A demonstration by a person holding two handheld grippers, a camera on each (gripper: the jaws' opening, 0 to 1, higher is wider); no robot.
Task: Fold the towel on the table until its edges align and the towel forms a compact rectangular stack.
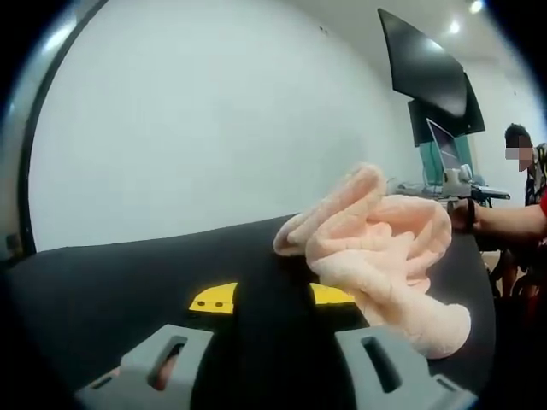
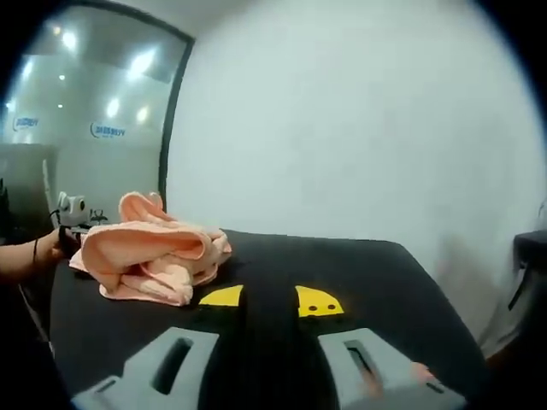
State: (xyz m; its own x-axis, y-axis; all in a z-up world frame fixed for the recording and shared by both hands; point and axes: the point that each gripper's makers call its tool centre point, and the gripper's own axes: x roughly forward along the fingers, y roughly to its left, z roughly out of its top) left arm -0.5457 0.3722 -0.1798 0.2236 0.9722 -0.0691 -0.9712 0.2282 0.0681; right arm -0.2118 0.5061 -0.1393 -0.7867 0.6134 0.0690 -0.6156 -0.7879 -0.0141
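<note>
A crumpled pink towel (image 1: 385, 248) lies in a loose heap on the black table (image 1: 128, 273), right of centre in the left gripper view. My left gripper (image 1: 265, 363) stands open low in front of it, its grey fingers (image 1: 162, 359) apart with nothing between them. In the right gripper view the same towel (image 2: 149, 252) sits bunched at the left of the table (image 2: 367, 273). My right gripper (image 2: 261, 363) is open too, nearer than the towel and to its right, touching nothing.
Two yellow markers (image 2: 318, 301) are stuck on the table near the grippers. A person's hand (image 2: 43, 249) holds a small device (image 2: 73, 209) beside the towel. Dark monitors (image 1: 427, 73) hang behind; a plain white wall (image 2: 359, 111) stands past the table's far edge.
</note>
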